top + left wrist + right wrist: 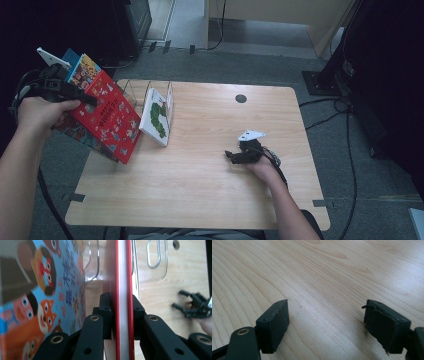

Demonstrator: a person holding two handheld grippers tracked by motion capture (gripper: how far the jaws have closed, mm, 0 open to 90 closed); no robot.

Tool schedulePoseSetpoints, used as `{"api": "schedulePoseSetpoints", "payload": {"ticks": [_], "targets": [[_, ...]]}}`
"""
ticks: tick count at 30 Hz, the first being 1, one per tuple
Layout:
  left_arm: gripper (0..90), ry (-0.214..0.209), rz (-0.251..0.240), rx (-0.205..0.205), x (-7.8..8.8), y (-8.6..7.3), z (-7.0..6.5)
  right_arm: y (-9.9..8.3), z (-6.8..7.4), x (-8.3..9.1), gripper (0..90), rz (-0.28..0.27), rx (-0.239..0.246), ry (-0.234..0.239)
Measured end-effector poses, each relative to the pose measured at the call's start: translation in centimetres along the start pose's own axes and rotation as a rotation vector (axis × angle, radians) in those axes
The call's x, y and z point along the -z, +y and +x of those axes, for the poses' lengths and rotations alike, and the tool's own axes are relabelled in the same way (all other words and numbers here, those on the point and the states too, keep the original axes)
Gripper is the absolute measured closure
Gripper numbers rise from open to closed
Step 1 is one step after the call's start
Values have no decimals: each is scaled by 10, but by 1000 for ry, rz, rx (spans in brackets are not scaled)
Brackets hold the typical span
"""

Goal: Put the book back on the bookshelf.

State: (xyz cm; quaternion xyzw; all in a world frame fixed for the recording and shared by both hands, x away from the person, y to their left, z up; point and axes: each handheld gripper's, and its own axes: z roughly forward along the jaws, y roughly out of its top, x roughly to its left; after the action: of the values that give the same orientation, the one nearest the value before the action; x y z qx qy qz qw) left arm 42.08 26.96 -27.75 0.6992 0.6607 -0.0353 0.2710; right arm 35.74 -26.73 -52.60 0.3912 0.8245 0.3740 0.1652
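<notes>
Books half shelved: left gripper (85,97) clamps a red book (107,117) off the table edge, white book (156,116) already racked; right gripper (231,156) rests wide open.

Both grippers are black, with brass-ringed screw holes, square fingers (274,325), trailing black cables and bare forearms.

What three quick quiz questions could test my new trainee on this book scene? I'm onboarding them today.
1. True or false: the left claw is shut on the red book.
2. Where does the white book stand: A, in the wire rack; B, flat on the table?
3. What lies between the right claw pads?

Key: 1 true. 2 A. 3 Nothing; it is open above bare wood.
</notes>
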Motion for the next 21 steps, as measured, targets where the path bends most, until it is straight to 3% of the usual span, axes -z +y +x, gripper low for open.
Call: {"api": "schedulePoseSetpoints", "payload": {"ticks": [4, 12, 21], "targets": [[790, 8, -32, 22, -6, 7, 1, 0, 1, 0, 200, -1, 0, 1], [789, 23, -36, 37, -20, 22, 0, 1, 2, -1, 201, 0, -3, 0], [790, 34, -37, 19, -27, 37, 0, 0, 4, -1, 204, -2, -11, -13]]}}
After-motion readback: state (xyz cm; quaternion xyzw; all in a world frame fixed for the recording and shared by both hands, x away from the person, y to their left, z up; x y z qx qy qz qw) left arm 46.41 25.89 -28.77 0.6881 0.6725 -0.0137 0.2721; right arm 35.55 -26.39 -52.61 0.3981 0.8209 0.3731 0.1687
